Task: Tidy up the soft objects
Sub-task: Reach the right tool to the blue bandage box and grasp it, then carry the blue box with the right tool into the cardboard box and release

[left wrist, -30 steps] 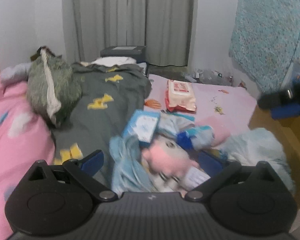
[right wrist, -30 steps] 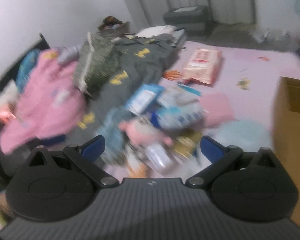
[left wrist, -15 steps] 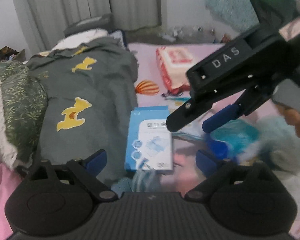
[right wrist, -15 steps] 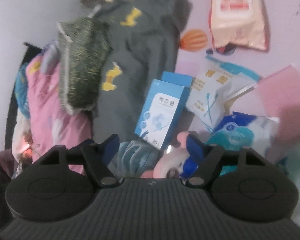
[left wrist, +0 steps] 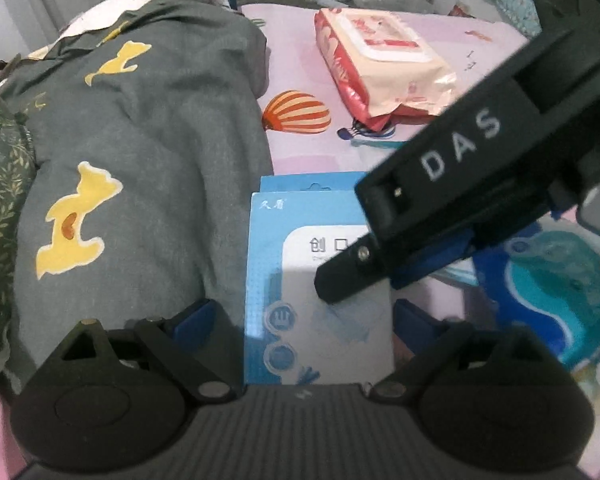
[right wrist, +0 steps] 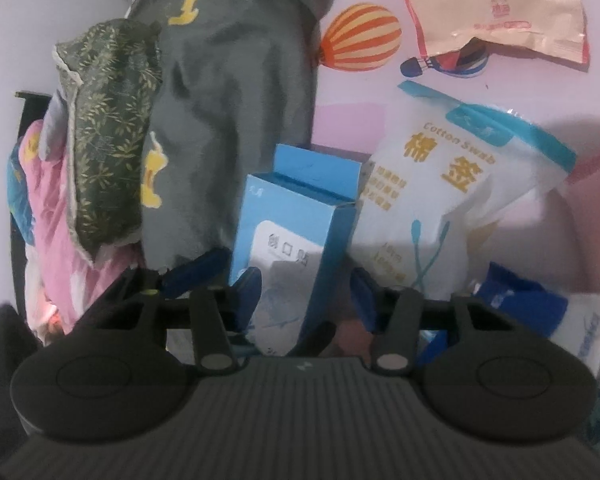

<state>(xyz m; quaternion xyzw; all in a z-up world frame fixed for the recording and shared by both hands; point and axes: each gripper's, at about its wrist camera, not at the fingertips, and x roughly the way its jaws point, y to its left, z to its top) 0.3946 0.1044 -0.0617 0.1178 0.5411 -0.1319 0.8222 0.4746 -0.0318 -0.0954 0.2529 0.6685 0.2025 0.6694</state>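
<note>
Angled steeply down over blue box (right wrist: pixel 296 248) — right gripper (right wrist: pixel 306 294) just closing, pads flanking it, contact unclear; left gripper (left wrist: pixel 300 320) spread wide around the same box.

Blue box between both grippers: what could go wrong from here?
1. The right gripper, whose jaws have just been closing, and the open left gripper both straddle the blue box; they could collide.
2. The box's top flap stands open; squeezing may crush it.
3. The cotton swab bag leans against it and may slide.
</note>
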